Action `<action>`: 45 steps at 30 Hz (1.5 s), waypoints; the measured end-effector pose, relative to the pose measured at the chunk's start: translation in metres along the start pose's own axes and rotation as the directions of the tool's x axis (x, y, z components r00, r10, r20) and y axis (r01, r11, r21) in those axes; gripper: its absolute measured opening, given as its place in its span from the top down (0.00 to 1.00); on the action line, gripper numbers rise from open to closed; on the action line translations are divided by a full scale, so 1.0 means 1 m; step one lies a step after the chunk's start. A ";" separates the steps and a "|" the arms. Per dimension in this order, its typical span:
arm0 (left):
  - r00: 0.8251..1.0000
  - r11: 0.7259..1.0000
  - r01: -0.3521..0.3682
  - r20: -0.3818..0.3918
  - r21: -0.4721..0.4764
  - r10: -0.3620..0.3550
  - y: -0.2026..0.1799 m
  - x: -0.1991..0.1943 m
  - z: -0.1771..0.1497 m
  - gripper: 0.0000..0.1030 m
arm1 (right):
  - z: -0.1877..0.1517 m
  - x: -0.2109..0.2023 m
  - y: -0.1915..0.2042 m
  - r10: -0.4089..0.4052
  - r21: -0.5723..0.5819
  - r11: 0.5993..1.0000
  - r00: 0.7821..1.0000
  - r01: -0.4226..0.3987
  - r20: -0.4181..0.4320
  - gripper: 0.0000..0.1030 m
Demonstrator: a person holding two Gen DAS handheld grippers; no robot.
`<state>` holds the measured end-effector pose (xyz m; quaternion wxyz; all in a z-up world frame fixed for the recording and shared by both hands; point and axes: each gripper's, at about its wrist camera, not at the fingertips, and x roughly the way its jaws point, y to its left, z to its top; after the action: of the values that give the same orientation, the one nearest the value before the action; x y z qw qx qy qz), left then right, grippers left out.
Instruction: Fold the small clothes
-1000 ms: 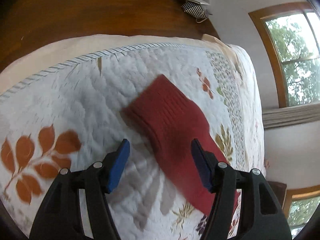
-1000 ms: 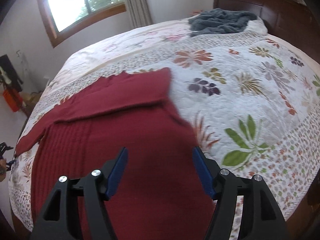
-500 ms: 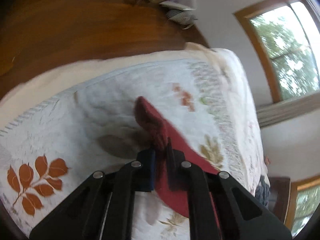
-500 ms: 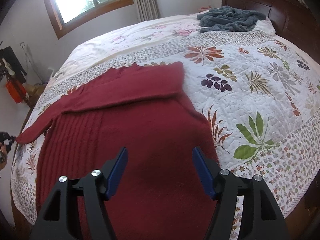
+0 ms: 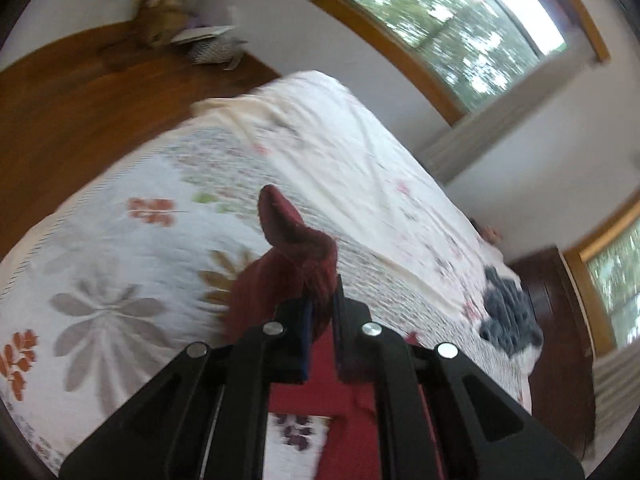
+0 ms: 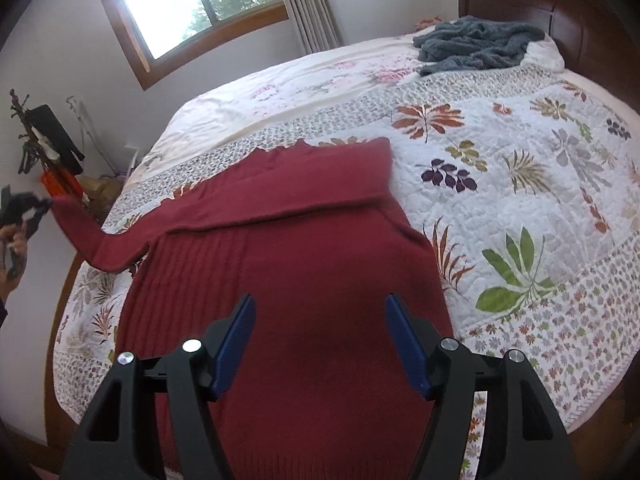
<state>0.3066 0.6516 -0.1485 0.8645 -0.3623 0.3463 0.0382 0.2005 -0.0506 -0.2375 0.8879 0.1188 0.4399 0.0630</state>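
A dark red knit sweater (image 6: 288, 256) lies flat on the floral quilt (image 6: 520, 184), its right sleeve folded across the top. My left gripper (image 5: 320, 316) is shut on the cuff of the left sleeve (image 5: 292, 240) and holds it up off the bed; the cuff sticks out past the fingertips. In the right wrist view that sleeve (image 6: 96, 240) stretches up to the left toward the left gripper (image 6: 24, 208) and the hand holding it. My right gripper (image 6: 320, 340) hangs open above the sweater's body, touching nothing.
A grey-blue knitted blanket (image 6: 476, 44) lies bunched near the dark wooden headboard (image 6: 560, 12). Wooden floor (image 5: 80, 112) runs beside the bed, with a bag and clutter (image 5: 208, 44) against the wall. Windows sit behind the bed's far side.
My left gripper shut on the sleeve cuff and has lifted it off the quilt, swinging toward the bed's middle. The right gripper stayed open and drew back a little.
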 end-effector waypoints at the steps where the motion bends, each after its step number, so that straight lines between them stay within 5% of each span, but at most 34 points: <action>1: 1.000 1.000 0.011 -0.012 0.026 -0.010 -0.017 0.007 -0.004 0.94 | -0.001 0.000 -0.004 0.005 0.011 1.000 1.000 -0.005 -0.006 0.34; 13: 0.971 0.963 0.107 -0.235 0.247 -0.048 -0.152 0.122 -0.109 0.94 | -0.006 0.009 -0.038 0.050 0.096 0.994 0.998 -0.046 -0.030 0.34; 19: 0.931 0.937 0.105 -0.365 0.333 0.025 -0.176 0.199 -0.186 0.94 | -0.008 0.018 -0.054 0.054 0.126 0.991 0.997 -0.047 -0.054 0.34; 23: 0.876 0.919 0.110 -0.473 0.378 0.090 -0.176 0.248 -0.238 0.91 | -0.004 0.028 -0.060 0.072 0.150 0.987 0.994 -0.059 -0.081 0.34; 26: 0.857 0.926 0.117 -0.508 0.360 0.089 -0.165 0.257 -0.252 0.74 | 0.010 0.041 -0.062 0.133 0.187 0.976 0.984 -0.108 -0.123 0.32; 28: 0.866 0.940 0.133 -0.498 0.313 0.044 -0.153 0.246 -0.249 0.48 | 0.027 0.054 -0.059 0.201 0.225 0.960 0.970 -0.167 -0.138 0.27; 30: 0.888 0.963 0.157 -0.459 0.219 -0.040 -0.131 0.219 -0.242 0.36 | 0.046 0.072 -0.055 0.296 0.282 0.928 0.942 -0.245 -0.155 0.25; 34: 0.892 0.978 0.178 -0.439 0.112 -0.112 -0.087 0.171 -0.257 0.33 | 0.095 0.148 -0.029 0.557 0.459 0.778 0.808 -0.428 -0.190 0.23; 37: 0.891 0.983 0.173 -0.435 0.060 -0.130 -0.055 0.129 -0.280 0.31 | 0.124 0.216 0.002 0.594 0.498 0.757 0.763 -0.423 -0.255 0.23; 38: 0.892 0.985 0.168 -0.432 0.038 -0.136 -0.043 0.112 -0.290 0.31 | 0.130 0.237 0.011 0.632 0.528 0.729 0.726 -0.436 -0.272 0.26; 39: 0.891 0.986 0.167 -0.431 0.020 -0.142 -0.035 0.100 -0.298 0.29 | 0.135 0.267 0.025 0.683 0.576 0.686 0.666 -0.444 -0.300 0.29; 45: 0.878 0.987 0.146 -0.452 -0.064 -0.159 0.004 0.043 -0.337 0.29 | 0.145 0.332 0.069 0.613 0.564 0.756 0.660 -0.331 -0.434 0.36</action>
<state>0.1451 0.4264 -0.3459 0.7544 -0.3994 0.5090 -0.1108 0.5164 0.0653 -0.3890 0.6024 0.4020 0.6496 0.2315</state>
